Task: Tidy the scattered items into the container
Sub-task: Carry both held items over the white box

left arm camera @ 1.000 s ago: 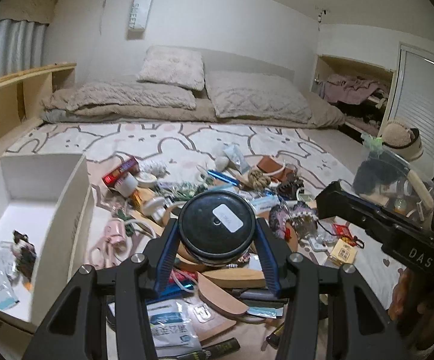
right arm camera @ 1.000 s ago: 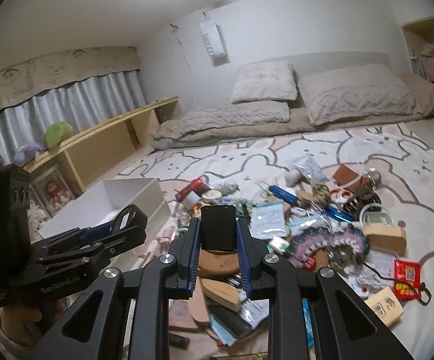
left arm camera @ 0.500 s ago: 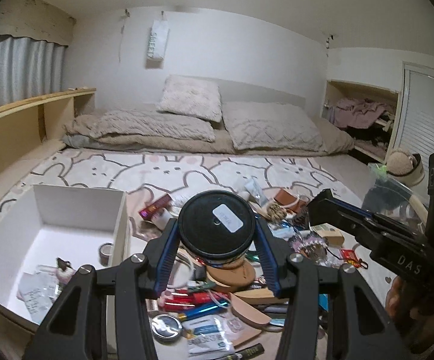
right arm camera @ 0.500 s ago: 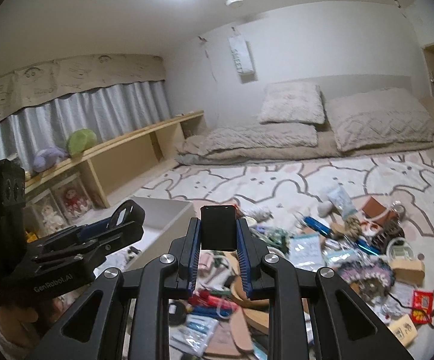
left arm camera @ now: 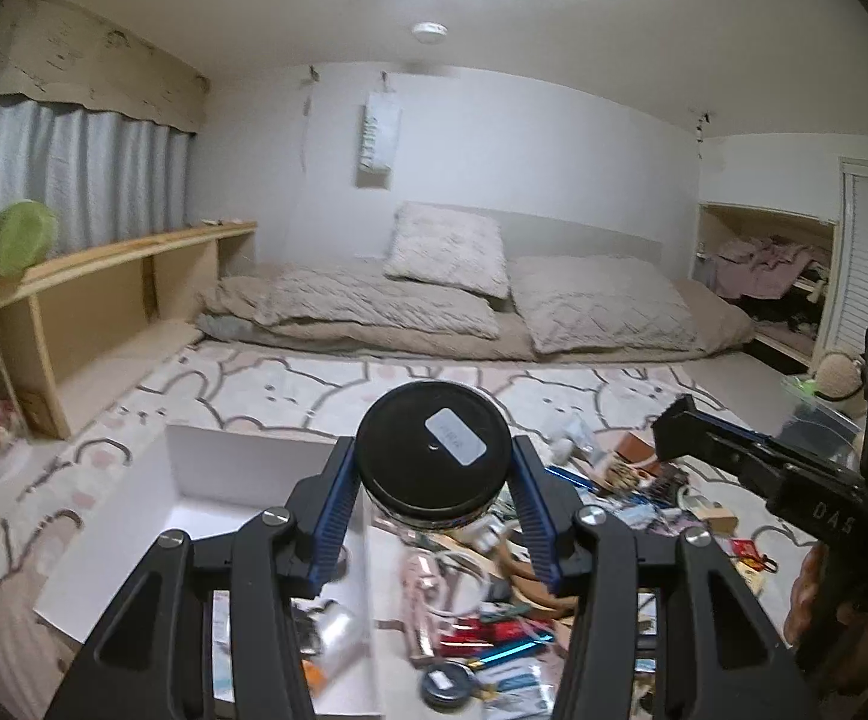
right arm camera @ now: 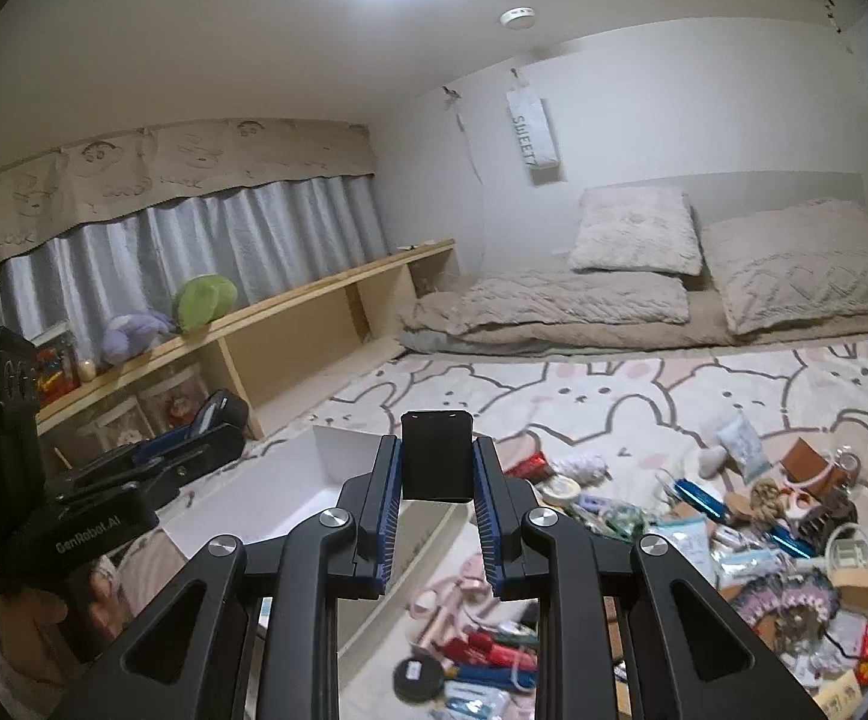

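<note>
My left gripper (left arm camera: 434, 474) is shut on a round jar with a black lid (left arm camera: 431, 447) and holds it above the right wall of the white box (left arm camera: 254, 462). My right gripper (right arm camera: 437, 474) is shut on a small black rectangular object (right arm camera: 436, 456) and holds it above the near right corner of the white box (right arm camera: 344, 456). Scattered items (left arm camera: 494, 648) lie on the bunny-print mat to the right of the box, also in the right wrist view (right arm camera: 734, 540). Each gripper shows in the other's view: the right gripper (left arm camera: 674, 426) and the left gripper (right arm camera: 218, 414).
A low wooden shelf (right arm camera: 314, 312) with plush toys (right arm camera: 203, 300) runs along the left wall. Pillows and bedding (left arm camera: 464, 300) lie at the back. A few items lie inside the box (left arm camera: 326, 624). A closet nook (left arm camera: 764, 264) stands at the back right.
Both grippers have risen and moved left from above the pile towards the white box, each holding its object. The views have tilted upward.
</note>
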Available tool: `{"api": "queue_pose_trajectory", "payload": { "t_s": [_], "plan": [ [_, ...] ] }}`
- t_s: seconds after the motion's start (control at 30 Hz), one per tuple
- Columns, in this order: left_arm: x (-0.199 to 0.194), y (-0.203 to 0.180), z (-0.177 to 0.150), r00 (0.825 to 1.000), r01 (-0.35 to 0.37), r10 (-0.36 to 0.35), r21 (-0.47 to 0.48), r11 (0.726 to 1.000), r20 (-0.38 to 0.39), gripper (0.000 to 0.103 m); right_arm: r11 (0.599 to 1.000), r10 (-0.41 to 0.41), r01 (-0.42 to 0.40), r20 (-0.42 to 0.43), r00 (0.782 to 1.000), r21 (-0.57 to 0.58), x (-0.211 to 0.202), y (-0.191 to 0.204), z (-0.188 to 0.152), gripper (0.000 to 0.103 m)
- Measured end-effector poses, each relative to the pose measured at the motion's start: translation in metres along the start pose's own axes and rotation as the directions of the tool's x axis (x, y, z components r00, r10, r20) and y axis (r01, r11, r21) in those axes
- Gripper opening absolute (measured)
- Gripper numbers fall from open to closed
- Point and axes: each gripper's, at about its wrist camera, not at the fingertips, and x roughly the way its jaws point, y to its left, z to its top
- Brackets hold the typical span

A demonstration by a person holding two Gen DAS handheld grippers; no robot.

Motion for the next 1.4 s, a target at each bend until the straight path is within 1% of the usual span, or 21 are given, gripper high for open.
{"api": "queue_pose_trajectory", "payload": {
  "t_s": [0.27, 0.43, 0.67, 0.87, 1.13, 1.23, 1.33, 1.4],
  "plan": [
    [-0.011, 0.035, 0.015, 0.998, -0.049, 0.05, -0.029, 0.998, 0.034, 0.05, 0.998, 0.06, -0.06, -0.011, 0.998, -0.013, 0.016, 0.02, 0.015, 0.023],
    [-0.014, 0.055, 0.017, 0.996, -0.079, 0.08, -0.034, 0.996, 0.03, 0.05, 0.986, 0.166, -0.164, -0.079, 0.983, 0.026, 0.036, 0.033, 0.015, 0.023],
    [-0.011, 0.08, 0.006, 0.993, -0.118, 0.118, -0.049, 0.992, -0.008, 0.05, 0.976, 0.215, -0.217, -0.152, 0.965, 0.003, 0.062, 0.062, 0.003, 0.023],
    [-0.003, 0.103, -0.01, 0.988, -0.145, 0.141, -0.079, 0.986, -0.059, 0.05, 0.965, 0.252, -0.261, -0.241, 0.937, -0.005, 0.087, 0.085, -0.016, 0.023],
    [0.011, 0.123, -0.036, 0.98, -0.169, 0.154, -0.115, 0.979, -0.126, 0.05, 0.958, 0.27, -0.286, -0.344, 0.899, 0.005, 0.115, 0.103, -0.044, 0.023],
    [0.016, 0.129, -0.045, 0.976, -0.175, 0.156, -0.123, 0.977, -0.151, 0.05, 0.955, 0.281, -0.295, -0.389, 0.877, 0.026, 0.126, 0.106, -0.054, 0.023],
    [0.022, 0.134, -0.054, 0.972, -0.18, 0.156, -0.131, 0.975, -0.178, 0.05, 0.952, 0.293, -0.304, -0.44, 0.849, 0.049, 0.138, 0.11, -0.065, 0.024],
    [0.026, 0.135, -0.061, 0.968, -0.183, 0.154, -0.135, 0.974, -0.198, 0.05, 0.951, 0.296, -0.305, -0.466, 0.834, 0.058, 0.144, 0.113, -0.072, 0.024]
  ]
}}
